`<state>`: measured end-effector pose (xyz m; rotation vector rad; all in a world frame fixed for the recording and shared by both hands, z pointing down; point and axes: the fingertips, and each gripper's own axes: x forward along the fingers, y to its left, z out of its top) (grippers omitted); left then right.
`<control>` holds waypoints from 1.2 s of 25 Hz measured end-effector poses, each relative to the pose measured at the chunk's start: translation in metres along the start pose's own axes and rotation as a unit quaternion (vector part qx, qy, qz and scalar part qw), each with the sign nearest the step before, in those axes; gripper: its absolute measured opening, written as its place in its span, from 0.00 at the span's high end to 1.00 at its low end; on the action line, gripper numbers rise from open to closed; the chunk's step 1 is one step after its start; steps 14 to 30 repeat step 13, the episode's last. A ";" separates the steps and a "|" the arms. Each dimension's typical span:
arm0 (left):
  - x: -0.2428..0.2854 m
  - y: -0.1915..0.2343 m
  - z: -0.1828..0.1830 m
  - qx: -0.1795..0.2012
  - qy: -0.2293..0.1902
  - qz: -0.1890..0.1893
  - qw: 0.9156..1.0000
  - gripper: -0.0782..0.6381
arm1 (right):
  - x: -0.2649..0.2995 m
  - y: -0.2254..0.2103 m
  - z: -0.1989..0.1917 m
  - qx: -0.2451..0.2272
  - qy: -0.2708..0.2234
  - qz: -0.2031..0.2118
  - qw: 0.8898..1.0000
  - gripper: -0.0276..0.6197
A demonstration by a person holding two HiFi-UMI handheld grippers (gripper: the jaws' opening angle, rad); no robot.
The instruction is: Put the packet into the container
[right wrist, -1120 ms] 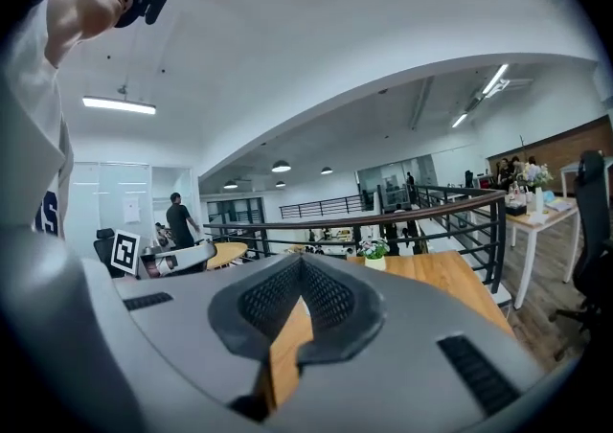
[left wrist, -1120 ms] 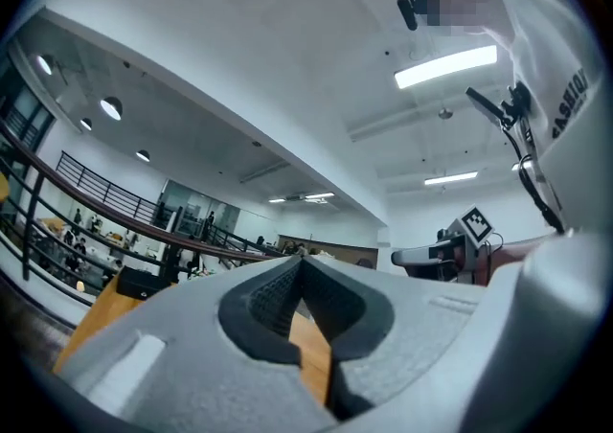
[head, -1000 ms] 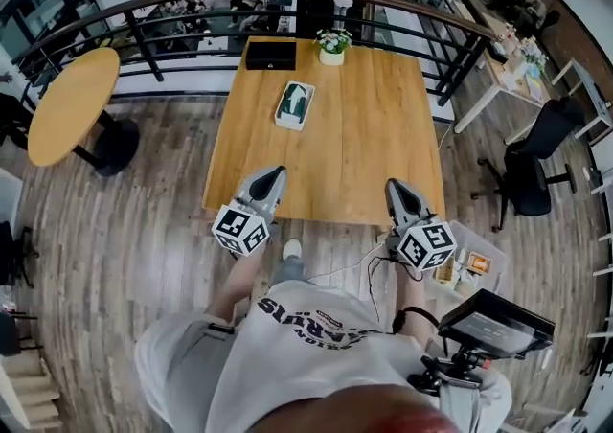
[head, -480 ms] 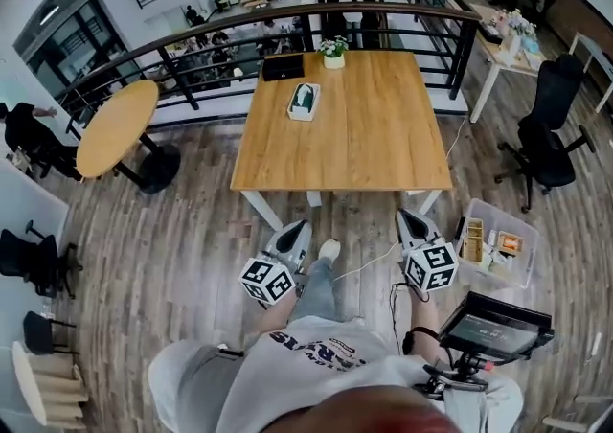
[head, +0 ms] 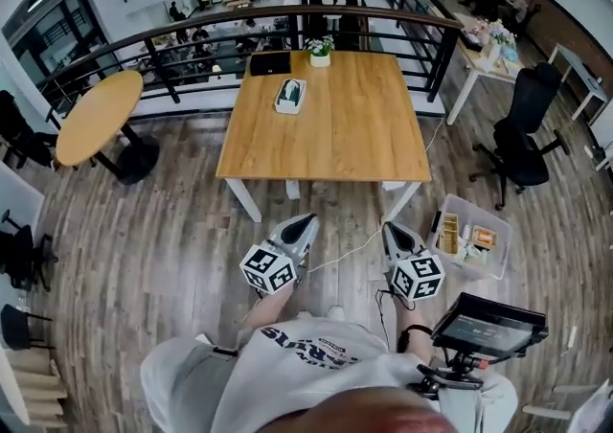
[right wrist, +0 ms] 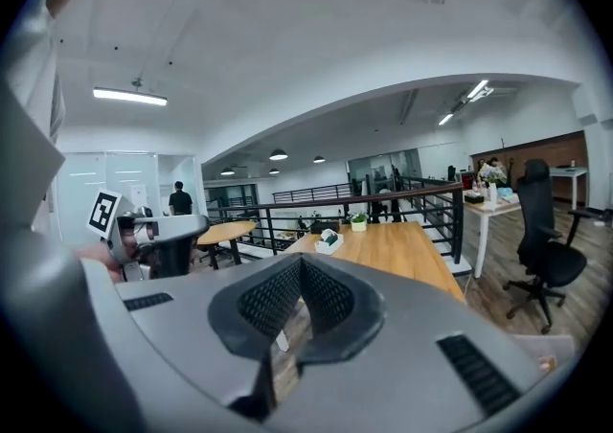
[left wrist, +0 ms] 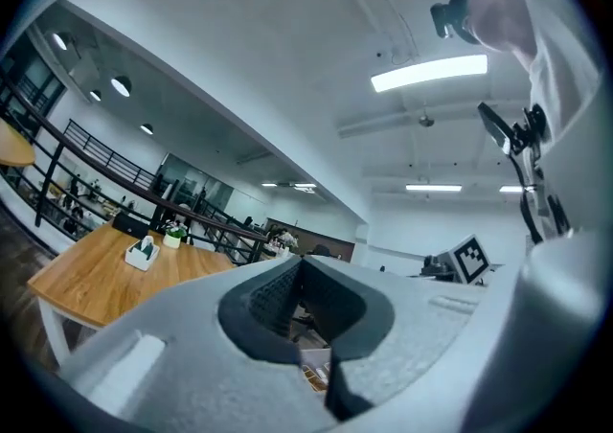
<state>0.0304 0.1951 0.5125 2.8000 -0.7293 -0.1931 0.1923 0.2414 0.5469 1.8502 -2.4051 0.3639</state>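
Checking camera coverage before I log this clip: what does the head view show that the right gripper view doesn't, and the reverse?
Head view only: the screen on its mount and the person's printed shirt. Right gripper view only: the ceiling light strip, and the right gripper with its jaws together, nothing between them. Both: the wooden table, the white container on it and the black office chair.

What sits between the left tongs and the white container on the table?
Nothing stands there: in the head view, only wood floor and bare tabletop separate the left tongs from the white container.
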 end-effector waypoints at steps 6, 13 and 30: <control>-0.016 0.021 -0.008 -0.016 0.033 0.003 0.999 0.88 | 0.027 0.028 0.017 -0.016 0.014 0.018 1.000 0.95; -0.015 0.048 -0.003 -0.060 0.062 0.027 0.996 0.88 | 0.043 0.031 0.051 -0.024 0.021 0.004 0.999 0.95; -0.015 0.048 -0.003 -0.060 0.062 0.027 0.996 0.88 | 0.043 0.031 0.051 -0.024 0.021 0.004 0.999 0.95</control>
